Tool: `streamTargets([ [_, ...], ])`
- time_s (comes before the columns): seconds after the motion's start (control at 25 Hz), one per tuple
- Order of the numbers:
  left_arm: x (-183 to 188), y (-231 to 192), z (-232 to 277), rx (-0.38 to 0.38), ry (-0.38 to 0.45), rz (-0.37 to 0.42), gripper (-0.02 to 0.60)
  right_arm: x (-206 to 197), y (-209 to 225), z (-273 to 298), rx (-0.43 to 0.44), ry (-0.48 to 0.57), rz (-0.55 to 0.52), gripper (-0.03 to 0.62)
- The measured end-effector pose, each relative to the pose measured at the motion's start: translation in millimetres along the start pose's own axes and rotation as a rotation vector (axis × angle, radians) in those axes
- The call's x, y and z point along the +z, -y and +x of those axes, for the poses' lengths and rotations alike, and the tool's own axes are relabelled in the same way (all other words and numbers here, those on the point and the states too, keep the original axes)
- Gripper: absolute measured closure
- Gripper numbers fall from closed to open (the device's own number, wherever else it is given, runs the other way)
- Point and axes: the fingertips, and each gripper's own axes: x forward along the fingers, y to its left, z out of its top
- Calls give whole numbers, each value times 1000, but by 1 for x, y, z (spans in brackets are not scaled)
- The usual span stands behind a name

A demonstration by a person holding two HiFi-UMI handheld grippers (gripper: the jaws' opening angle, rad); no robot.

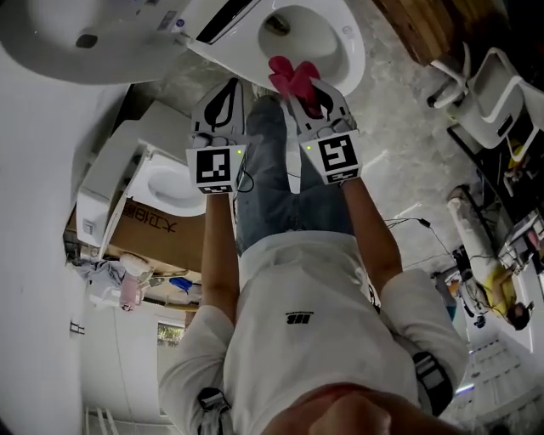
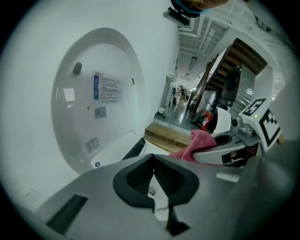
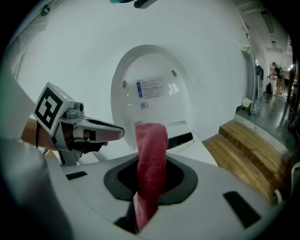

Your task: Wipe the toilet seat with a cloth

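Right tool: my right gripper (image 3: 149,180) pinches a pink terry cloth (image 3: 151,140), which stands up out of the jaws.
Left tool: my left gripper (image 2: 152,159) is pressed together on nothing.
Cloth position: over the front rim of the white ceramic toilet (image 1: 350,53); I can't tell whether it touches. The white oval lid (image 3: 154,89) stands raised.
Risk: I reckon dragging could pull the narrowly pinched cloth free, and hard jaws would then scrape the porcelain.

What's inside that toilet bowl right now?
The toilet bowl shows only bare white porcelain and a dark drain hole. Its near edge is covered by the pink cloth in the right gripper.
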Motion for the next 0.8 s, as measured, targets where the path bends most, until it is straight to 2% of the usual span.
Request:
streamTargets([
  [0.32, -47, -12, 31, 31, -33, -30, 571, -43, 1, 43, 53, 28, 40, 543],
  [0.8, -115, -24, 49, 45, -74, -74, 571, -104, -5, 112, 30, 21, 93, 543],
])
